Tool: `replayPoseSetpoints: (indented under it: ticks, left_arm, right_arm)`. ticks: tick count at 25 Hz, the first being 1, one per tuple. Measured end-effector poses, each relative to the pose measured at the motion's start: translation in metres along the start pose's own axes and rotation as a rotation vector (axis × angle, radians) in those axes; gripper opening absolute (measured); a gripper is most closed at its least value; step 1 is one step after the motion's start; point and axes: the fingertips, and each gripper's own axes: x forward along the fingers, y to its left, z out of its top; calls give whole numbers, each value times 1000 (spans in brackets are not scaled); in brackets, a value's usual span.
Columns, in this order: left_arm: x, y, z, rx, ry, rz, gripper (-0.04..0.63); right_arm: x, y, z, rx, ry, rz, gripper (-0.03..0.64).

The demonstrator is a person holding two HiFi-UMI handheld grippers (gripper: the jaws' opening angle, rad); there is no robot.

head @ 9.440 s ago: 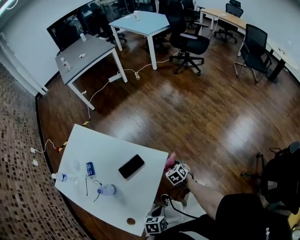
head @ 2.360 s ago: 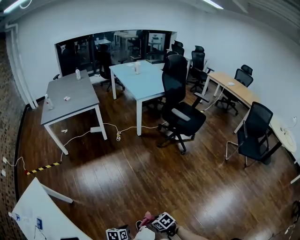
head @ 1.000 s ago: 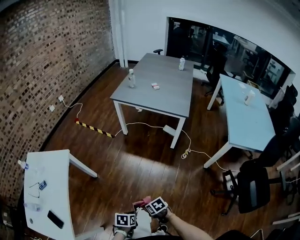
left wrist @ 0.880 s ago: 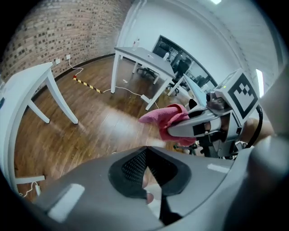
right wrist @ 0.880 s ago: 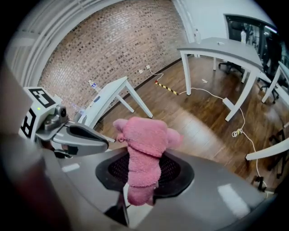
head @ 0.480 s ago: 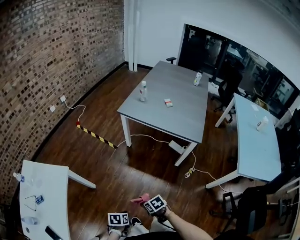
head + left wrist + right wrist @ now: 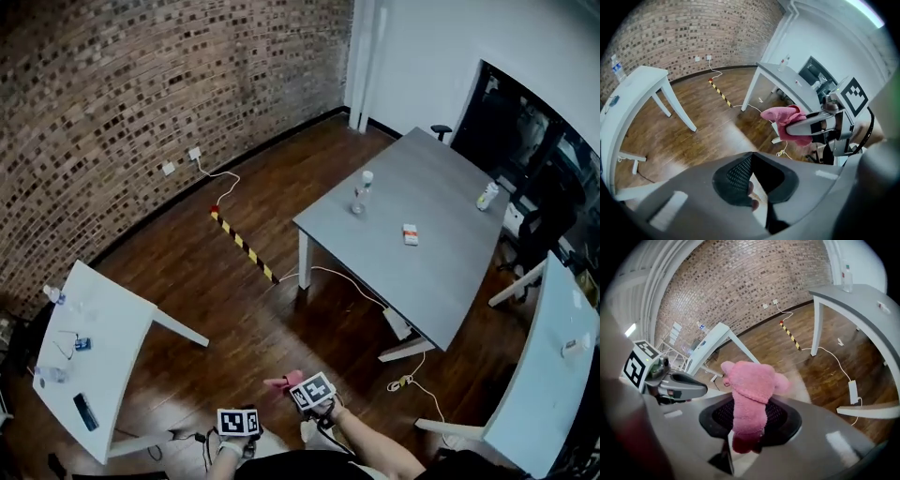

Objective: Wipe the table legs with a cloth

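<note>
While you stand between benches, the pink cloth (image 7: 279, 382) sits in your right hand-held gripper (image 7: 302, 392)

When you look down in the head view, your left hand-held gripper (image 7: 238, 422) is just beside the right one, low over the wood floor (image 7: 281, 309). A grey bench (image 7: 422, 253) stands ahead to the right and a white bench (image 7: 94, 347) to the left, both well apart from the cloth. In the left gripper view, its 2 jaws meet with nothing between them. In the right gripper view, the 2 jaws clamp the cloth, and its fluffy end sticks out past the tips.
</note>
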Motion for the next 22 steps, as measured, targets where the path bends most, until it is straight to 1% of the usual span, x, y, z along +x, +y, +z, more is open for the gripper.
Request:
replayPoseSetpoints:
  ticks: [1, 3, 5, 8, 13, 17, 19, 22]
  left_arm:
    - [1, -8, 8, -34, -21, -9, -2]
    - [0, -9, 10, -131, -55, -2, -2]
    - [-2, 3, 10, -228, -89, 23, -2]
    - [-12, 35, 18, -320, -134, 70, -2]
    - [-21, 90, 34, -412, -196, 97, -2]
    - [-26, 136, 51, -504, -256, 81, -2]
    - [-30, 157, 62, -527, -283, 70, -2]
    - [-33, 194, 70, -539, -292, 75, -2]
  right_arm:
    - [2, -5, 9, -25, 15, 11, 110]
    - [9, -5, 20, -71, 52, 45, 110]
    - [19, 3, 32, -121, 88, 81, 110]
    - [40, 24, 59, -220, 136, 120, 110]
    - [80, 65, 99, -364, 209, 145, 110]
    - [102, 92, 129, -498, 263, 129, 110]
    - [111, 99, 151, -523, 269, 101, 110]
    - [130, 112, 181, -513, 255, 74, 110]
